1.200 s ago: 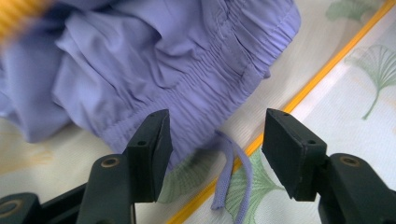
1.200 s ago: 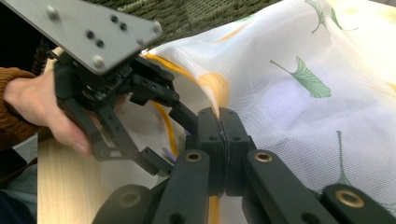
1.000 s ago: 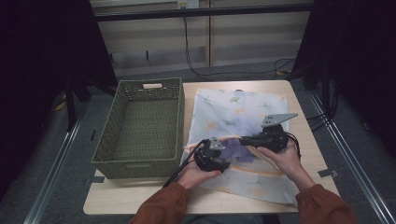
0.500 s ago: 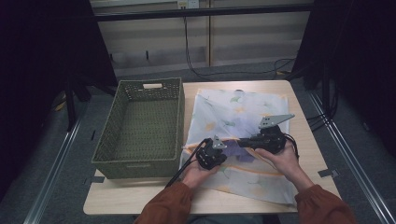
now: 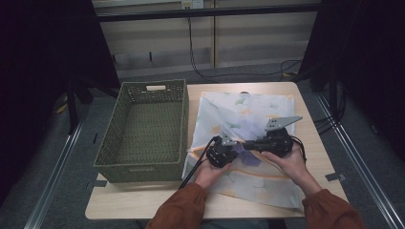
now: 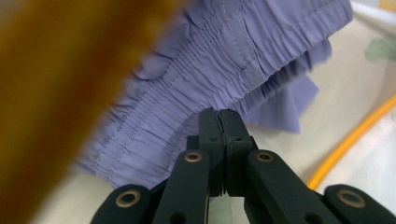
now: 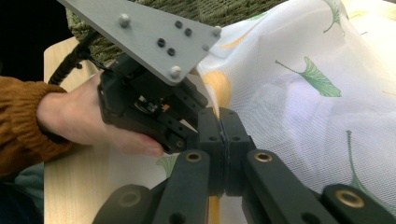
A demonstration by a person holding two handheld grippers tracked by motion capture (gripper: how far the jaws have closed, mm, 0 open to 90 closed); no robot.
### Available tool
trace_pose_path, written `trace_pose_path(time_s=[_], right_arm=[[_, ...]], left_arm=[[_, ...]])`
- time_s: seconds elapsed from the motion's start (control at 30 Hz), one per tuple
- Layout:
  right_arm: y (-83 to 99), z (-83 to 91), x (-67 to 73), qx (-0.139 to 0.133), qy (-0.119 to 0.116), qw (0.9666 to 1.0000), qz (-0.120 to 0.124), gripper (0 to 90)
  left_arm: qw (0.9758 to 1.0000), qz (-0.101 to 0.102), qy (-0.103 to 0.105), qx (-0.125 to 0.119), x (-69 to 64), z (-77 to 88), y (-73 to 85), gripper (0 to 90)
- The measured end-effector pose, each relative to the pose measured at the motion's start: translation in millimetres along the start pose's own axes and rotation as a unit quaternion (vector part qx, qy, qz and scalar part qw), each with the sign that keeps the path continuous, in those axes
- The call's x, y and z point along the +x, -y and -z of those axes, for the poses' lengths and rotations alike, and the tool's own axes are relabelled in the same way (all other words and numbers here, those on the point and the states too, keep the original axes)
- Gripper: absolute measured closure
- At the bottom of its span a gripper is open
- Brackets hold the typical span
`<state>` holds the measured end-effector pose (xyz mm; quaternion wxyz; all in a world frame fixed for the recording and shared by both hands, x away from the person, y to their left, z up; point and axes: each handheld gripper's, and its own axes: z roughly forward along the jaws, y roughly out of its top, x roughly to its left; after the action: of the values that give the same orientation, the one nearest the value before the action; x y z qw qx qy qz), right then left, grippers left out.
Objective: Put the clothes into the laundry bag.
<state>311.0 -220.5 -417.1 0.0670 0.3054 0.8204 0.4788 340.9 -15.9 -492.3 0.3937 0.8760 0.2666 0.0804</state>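
In the high view, a person's two hands met near the middle of the desk [image 5: 143, 210], the left gripper [image 5: 220, 153] and the right gripper [image 5: 273, 143] pointing at each other over a small purple garment [image 5: 250, 157]. That garment lay on a pale leaf-printed cloth [image 5: 248, 112] spread over the right half of the desk. A green woven basket [image 5: 143, 129] stood to the left of the cloth with nothing in it.

In the left gripper view, the fingers [image 6: 211, 135] had just been closing and were clenched together at the edge of the purple garment's gathered waistband [image 6: 205, 70]. Whether any fabric was pinched between the tips I could not tell. A blurred orange band, likely a sleeve, crossed the left of the picture.

In the right gripper view, the fingers [image 7: 233, 135] were clenched as well, tips up against the leaf-printed cloth [image 7: 299, 93] where it rose in a fold; whether they gripped it was unclear. The left hand [image 7: 74, 116] and its gripper, with the grey plate [image 7: 144, 35], sat just beyond, to the left.

Judging from this, the work stood at an early stage: the garment was being taken hold of, not yet lifted or folded, and the basket remained to be filled.
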Motion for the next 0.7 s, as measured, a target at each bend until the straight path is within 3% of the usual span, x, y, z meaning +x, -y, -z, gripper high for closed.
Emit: trace_pose_path(time_s=[0.13,0.27,0.43,0.57,0.7], right_arm=[[2.1,1.7,0.9,0.003,-0.002,1.0,0.0,89.8],[3.4,4.4,2.6,0.002,-0.002,1.0,0.003,89.8],[5.4,7.2,2.5,0.003,-0.002,1.0,0.004,89.8],[6.7,8.2,3.4,0.005,-0.002,1.0,0.004,89.8],[8.6,8.1,4.2,0.009,-0.003,0.9999,0.004,89.8]], left_arm=[[0.9994,0.032,0.0,-0.017,1.6,-4.3,-5.0,89.0],[0.9993,0.024,-0.011,-0.025,-1.1,-5.2,-9.2,89.0],[0.9987,0.036,-0.018,-0.032,0.2,-6.7,-14.0,88.9],[0.9989,0.029,-0.027,-0.027,2.3,-7.8,-18.5,88.9],[0.9982,0.035,-0.039,-0.029,4.7,-12.8,-18.4,88.8]])
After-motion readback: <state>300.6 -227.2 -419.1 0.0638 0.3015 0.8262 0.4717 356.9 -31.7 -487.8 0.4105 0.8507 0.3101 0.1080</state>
